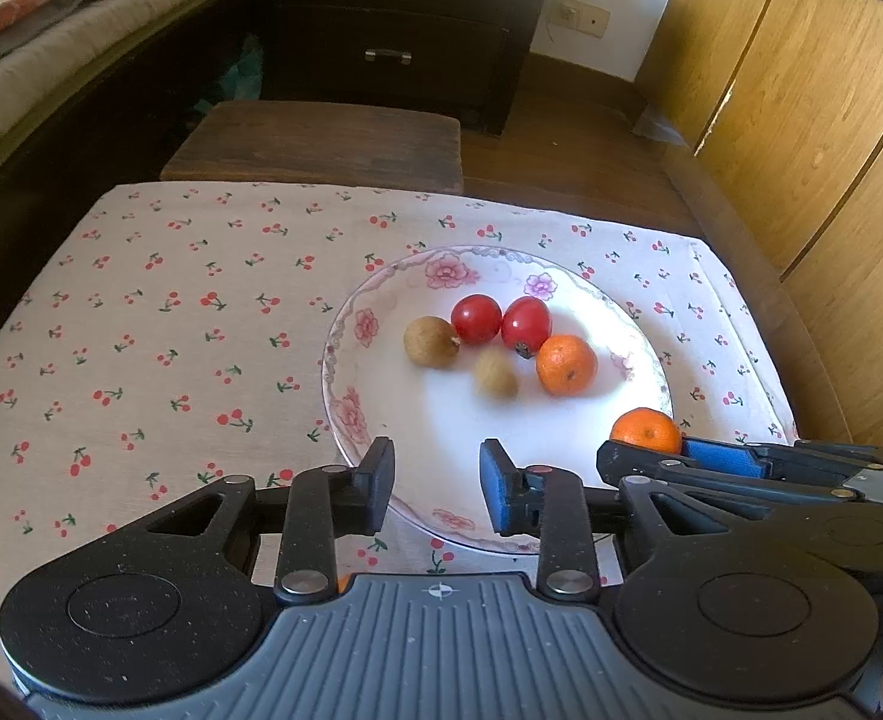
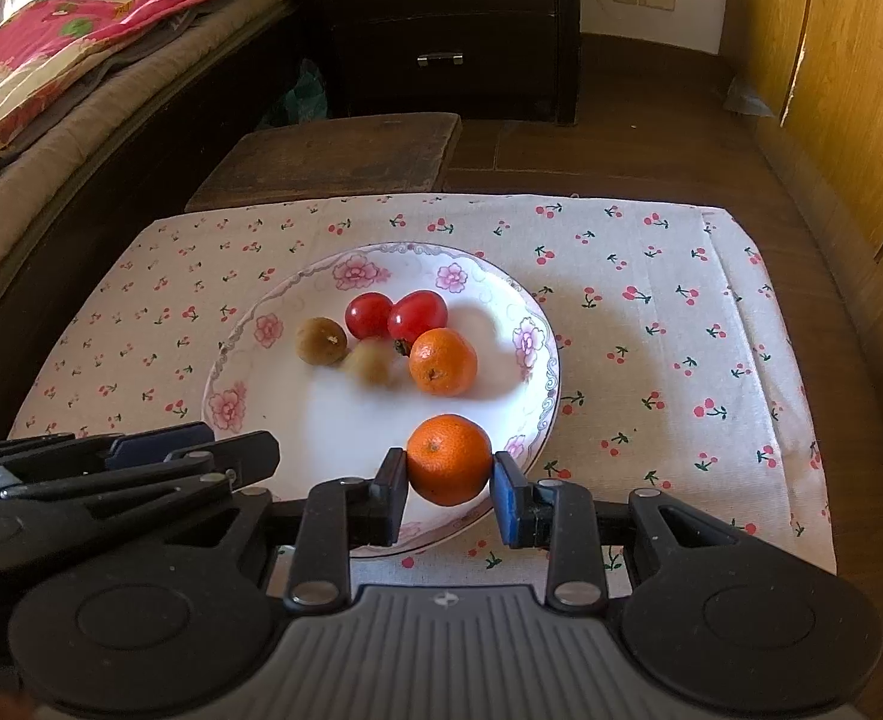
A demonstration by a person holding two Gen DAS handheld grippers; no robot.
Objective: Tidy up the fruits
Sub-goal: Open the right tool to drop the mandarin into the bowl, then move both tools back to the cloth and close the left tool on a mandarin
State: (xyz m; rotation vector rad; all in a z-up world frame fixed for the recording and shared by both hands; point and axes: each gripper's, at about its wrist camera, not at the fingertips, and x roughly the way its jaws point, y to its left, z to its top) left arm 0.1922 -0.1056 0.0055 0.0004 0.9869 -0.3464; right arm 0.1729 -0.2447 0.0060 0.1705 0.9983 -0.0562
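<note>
A white floral plate [image 1: 375, 324] [image 2: 249, 372] sits on the cherry-print cloth. In it lie two red tomatoes [image 1: 476, 318] [image 2: 369, 315], two brown longans [image 1: 431, 341] [image 2: 321, 339] and an orange mandarin [image 1: 566, 364] [image 2: 443, 360]. My right gripper [image 2: 449, 483] is shut on a second mandarin [image 2: 449, 459] over the plate's near right rim; that mandarin also shows in the left wrist view [image 1: 645, 430]. My left gripper [image 1: 437, 483] is open and empty over the plate's near edge.
The cherry-print cloth [image 1: 141, 330] [image 2: 681, 330] covers the table. A dark wooden stool [image 1: 321, 144] stands beyond it. A dark drawer cabinet [image 1: 393, 18], a bed [image 1: 51, 30] at left and wooden wardrobe doors [image 1: 801, 90] at right surround the table.
</note>
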